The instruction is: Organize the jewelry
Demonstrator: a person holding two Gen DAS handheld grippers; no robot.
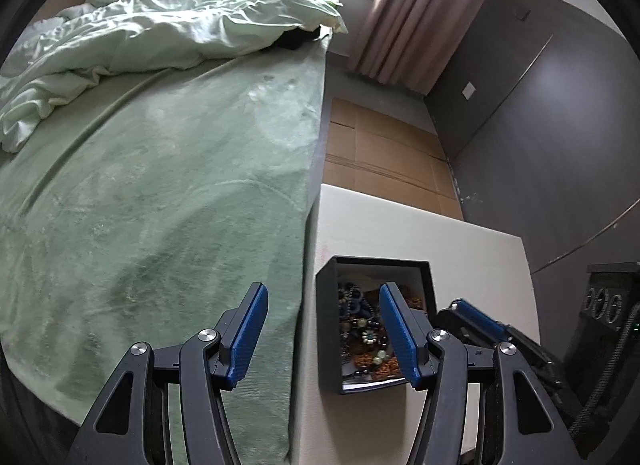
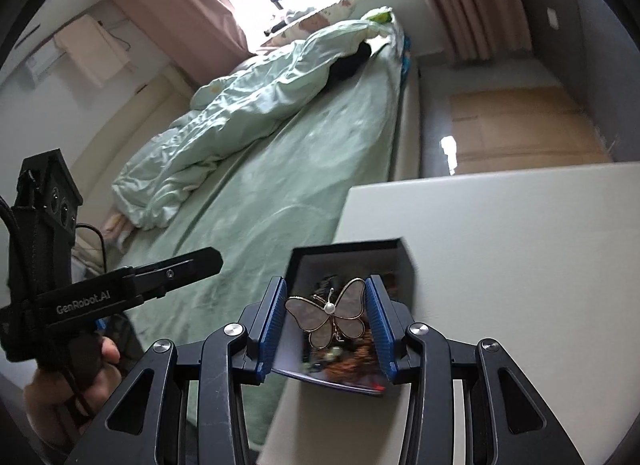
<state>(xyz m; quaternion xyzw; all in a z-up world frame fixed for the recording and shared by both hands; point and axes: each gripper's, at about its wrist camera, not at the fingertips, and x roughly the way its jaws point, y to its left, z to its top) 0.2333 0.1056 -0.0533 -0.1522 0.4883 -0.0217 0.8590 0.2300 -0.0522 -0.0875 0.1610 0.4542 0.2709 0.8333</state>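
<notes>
Butterfly brooch [image 2: 331,317] clamped in right gripper [image 2: 326,319] | left gripper [image 1: 320,331] spread, empty

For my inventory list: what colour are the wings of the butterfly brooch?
Pale pearly grey-beige wings, gold-rimmed, on the butterfly brooch; the right wrist view shows it best.

The white table [image 1: 460,249] stands just beside the bed [image 1: 160,193]; an open black box [image 1: 326,329] rests directly on its top, near the edge facing the bed; the box holds mixed jewelry [image 1: 362,329]; the bed carries a green sheet and a rumpled pale-green duvet [image 1: 160,37].
</notes>
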